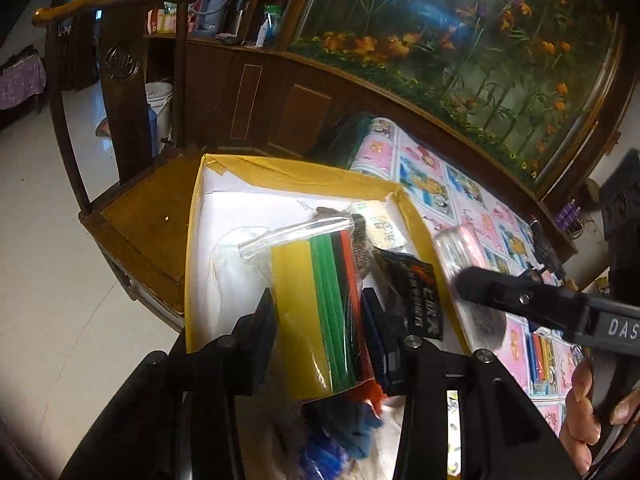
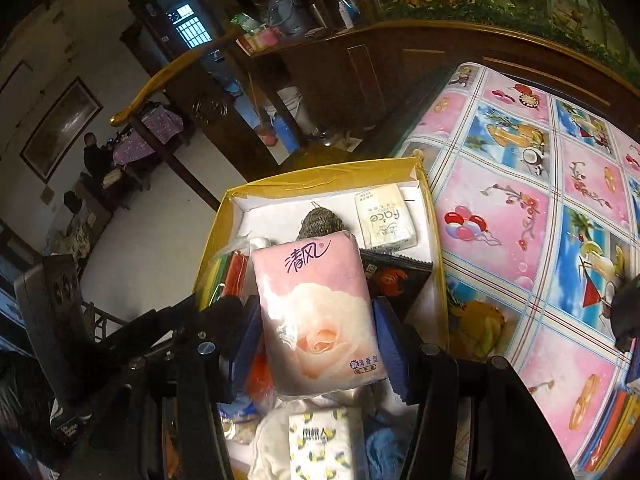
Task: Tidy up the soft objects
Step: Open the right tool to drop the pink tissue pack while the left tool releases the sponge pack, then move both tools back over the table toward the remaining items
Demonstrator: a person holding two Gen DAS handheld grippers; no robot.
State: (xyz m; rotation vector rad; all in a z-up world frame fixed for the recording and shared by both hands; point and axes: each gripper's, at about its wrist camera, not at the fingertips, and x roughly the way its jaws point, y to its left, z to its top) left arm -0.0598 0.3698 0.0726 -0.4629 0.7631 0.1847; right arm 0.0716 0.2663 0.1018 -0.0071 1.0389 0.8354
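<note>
Clamped on the pink tissue pack [image 2: 320, 312], right claw [image 2: 316, 344]; left claw [image 1: 320, 340] clamps cloth packet [image 1: 316, 304]; lower both gently into box [image 2: 320, 178] ahead.

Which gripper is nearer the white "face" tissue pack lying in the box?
Hard to call. The left gripper, holding the coloured pack, and the right gripper, holding the pink tissue pack, both hover short of the face pack.

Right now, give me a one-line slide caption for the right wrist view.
Right gripper holds a pink rose-print tissue pack above the yellow-edged box of soft items beside the patterned tablecloth.
</note>
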